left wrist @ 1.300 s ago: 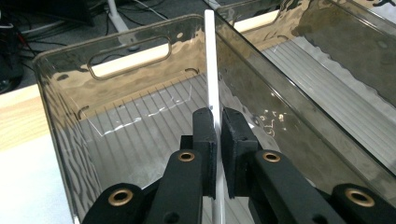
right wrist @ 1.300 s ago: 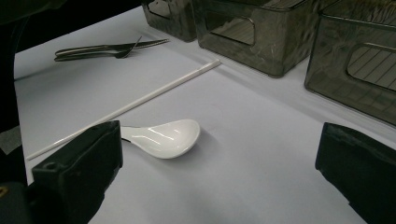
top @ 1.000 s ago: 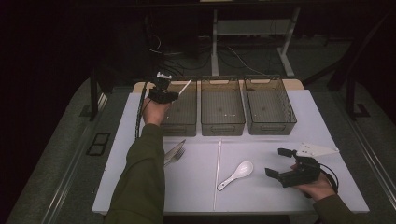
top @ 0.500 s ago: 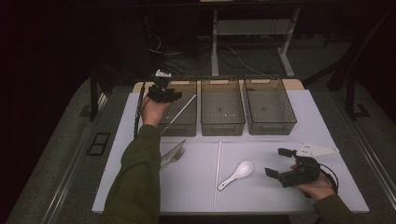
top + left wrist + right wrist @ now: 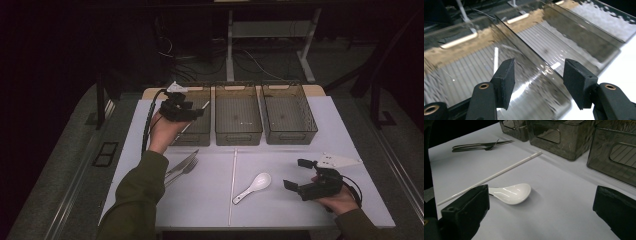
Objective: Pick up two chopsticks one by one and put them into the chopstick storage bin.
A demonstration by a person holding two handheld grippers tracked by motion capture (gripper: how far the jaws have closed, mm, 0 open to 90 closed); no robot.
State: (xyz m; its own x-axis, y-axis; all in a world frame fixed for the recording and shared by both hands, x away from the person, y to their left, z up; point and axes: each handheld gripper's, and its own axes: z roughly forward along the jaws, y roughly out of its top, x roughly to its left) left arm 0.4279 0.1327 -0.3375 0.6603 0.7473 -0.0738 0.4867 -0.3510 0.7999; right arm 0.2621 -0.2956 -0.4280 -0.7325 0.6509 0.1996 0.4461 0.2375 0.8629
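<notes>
My left gripper (image 5: 192, 111) hovers over the left bin (image 5: 200, 142) of three smoked plastic bins. Its jaws have just been opening and nothing is between them. In the left gripper view the gripper (image 5: 539, 63) looks down into that bin (image 5: 461, 75), where a white chopstick (image 5: 496, 58) lies on the ribbed floor. The same chopstick (image 5: 204, 106) shows slanted in the bin from above. My right gripper (image 5: 296, 174) rests open at the front right of the table, just right of a white ceramic spoon (image 5: 255, 186). From the right gripper (image 5: 541, 192), the spoon (image 5: 511, 193) lies near the left jaw.
A second white chopstick (image 5: 234, 185) lies lengthwise on the white table (image 5: 280, 210). A fork and knife (image 5: 182, 165) lie front left, by my left sleeve. The middle bin (image 5: 238, 135) and right bin (image 5: 290, 134) stand behind.
The left gripper opened and let go of the white chopstick, which dropped into the left bin. The left hand then drew back toward me. The right gripper stayed still.
</notes>
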